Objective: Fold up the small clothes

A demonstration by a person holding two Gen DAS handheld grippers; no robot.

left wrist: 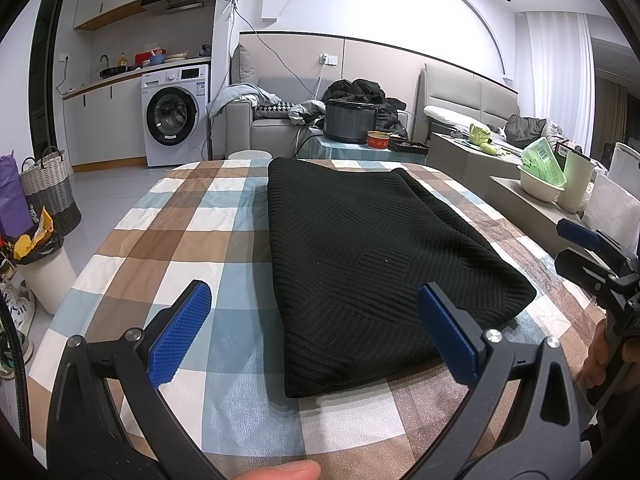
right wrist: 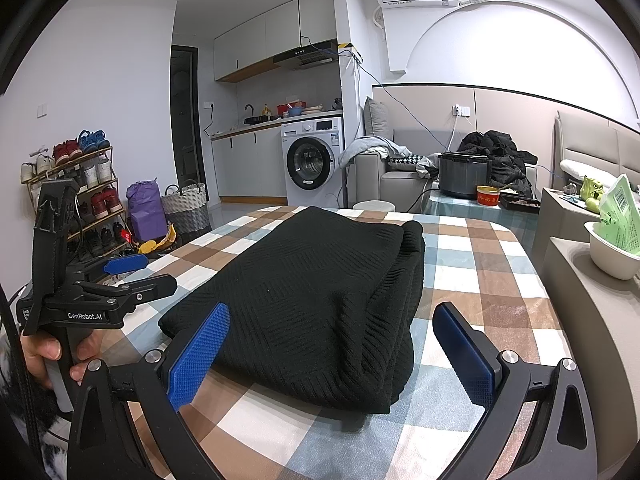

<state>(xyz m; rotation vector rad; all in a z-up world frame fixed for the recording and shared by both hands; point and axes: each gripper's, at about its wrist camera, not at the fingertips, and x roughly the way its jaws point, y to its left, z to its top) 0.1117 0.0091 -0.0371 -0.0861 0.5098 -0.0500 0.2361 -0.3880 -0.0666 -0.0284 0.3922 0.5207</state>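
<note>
A black knitted garment (left wrist: pixel 360 248) lies folded into a rectangle on the checked tablecloth (left wrist: pixel 168 240); it also shows in the right wrist view (right wrist: pixel 320 292). My left gripper (left wrist: pixel 316 332) is open and empty, its blue pads on either side of the garment's near edge, just above the cloth. My right gripper (right wrist: pixel 332 356) is open and empty at the garment's near right corner. The right gripper also shows at the right edge of the left wrist view (left wrist: pixel 592 256), and the left gripper at the left of the right wrist view (right wrist: pixel 132 276).
A grey ledge with a white bowl (left wrist: pixel 540 184) and a green packet borders the table's right side. A white bin (left wrist: pixel 44 276) and a woven basket (left wrist: pixel 48 188) stand on the floor to the left. A cooker (left wrist: pixel 350 120) sits on a far table.
</note>
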